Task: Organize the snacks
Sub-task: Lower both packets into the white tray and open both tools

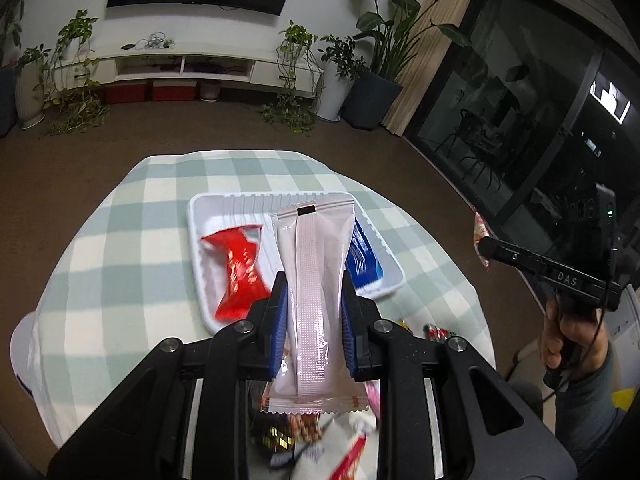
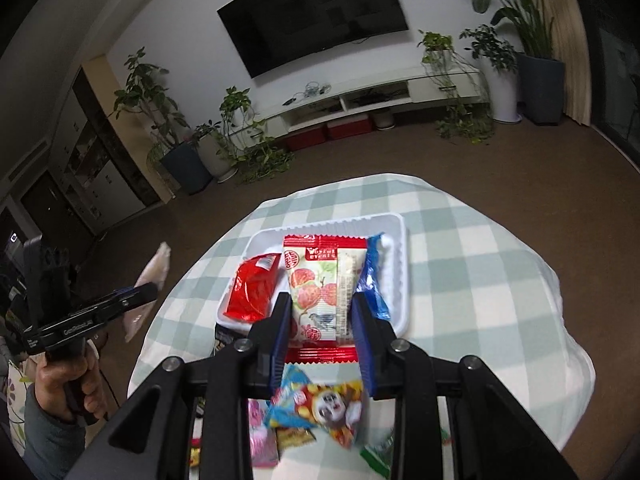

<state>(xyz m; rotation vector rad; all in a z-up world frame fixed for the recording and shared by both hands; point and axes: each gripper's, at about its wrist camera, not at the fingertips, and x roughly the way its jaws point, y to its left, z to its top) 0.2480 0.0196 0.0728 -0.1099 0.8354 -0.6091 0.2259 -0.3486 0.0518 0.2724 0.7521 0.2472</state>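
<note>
My left gripper (image 1: 314, 282) is shut on a long pale pink snack packet (image 1: 314, 280), held above the table and seen from its seamed back. My right gripper (image 2: 322, 304) is shut on a red-and-white packet with fruit pictures (image 2: 320, 280). Beyond both lies a white tray (image 1: 240, 204) holding a red packet (image 1: 236, 272) and a blue packet (image 1: 362, 260). In the right wrist view the same tray (image 2: 394, 248) shows the red packet (image 2: 252, 288) and blue packet (image 2: 372, 280). The left gripper (image 2: 140, 294) with its pink packet (image 2: 154, 268) appears at the left there.
A pile of loose snacks (image 2: 320, 404) lies on the checked tablecloth (image 2: 472, 280) under the grippers. The round table's edge drops to brown floor (image 1: 240, 132) on all sides. A person's hand (image 1: 560, 332) holds the right gripper (image 1: 486, 246) at the right.
</note>
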